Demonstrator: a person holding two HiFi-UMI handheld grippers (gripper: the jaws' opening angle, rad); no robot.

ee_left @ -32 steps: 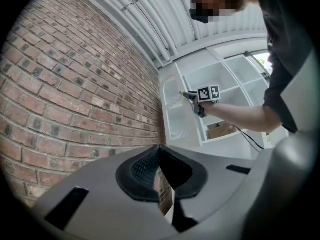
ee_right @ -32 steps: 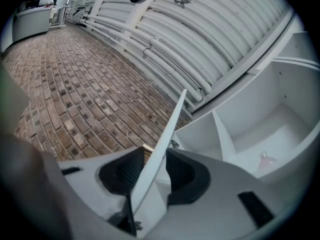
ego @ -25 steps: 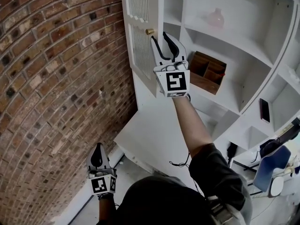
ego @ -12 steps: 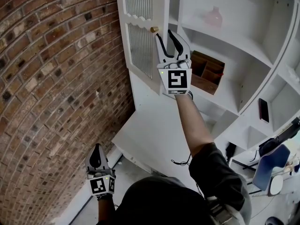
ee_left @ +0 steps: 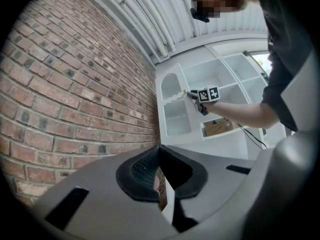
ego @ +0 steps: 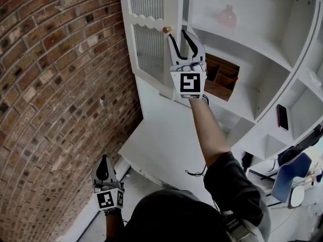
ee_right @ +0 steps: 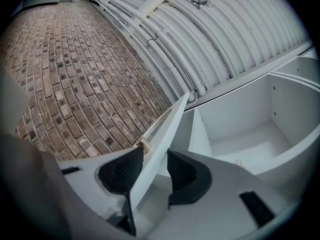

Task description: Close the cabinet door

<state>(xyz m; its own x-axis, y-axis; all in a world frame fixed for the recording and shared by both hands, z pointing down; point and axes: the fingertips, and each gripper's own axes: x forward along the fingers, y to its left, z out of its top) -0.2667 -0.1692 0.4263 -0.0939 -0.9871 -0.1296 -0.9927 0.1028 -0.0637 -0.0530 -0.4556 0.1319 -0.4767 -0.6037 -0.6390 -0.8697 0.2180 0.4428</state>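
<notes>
Right gripper [ego: 179, 33] up at the left edge of the cabinet [ego: 252, 19], jaws apart astride the free edge of the open cabinet door [ego: 151, 39], just beside the brass knob [ego: 166, 29], not clamped. Left gripper [ego: 105, 158] low near the brick wall [ego: 60, 84], jaws together, empty

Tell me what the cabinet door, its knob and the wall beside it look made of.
Cabinet door: seemingly white-painted wood with a smooth matt coat; its ribbed greyish insert is perhaps reeded glass.
Knob: small, gold-toned and slightly shiny, likely brass or plated metal.
Wall: bare red-brown brick, rough, with pale mortar joints.
</notes>
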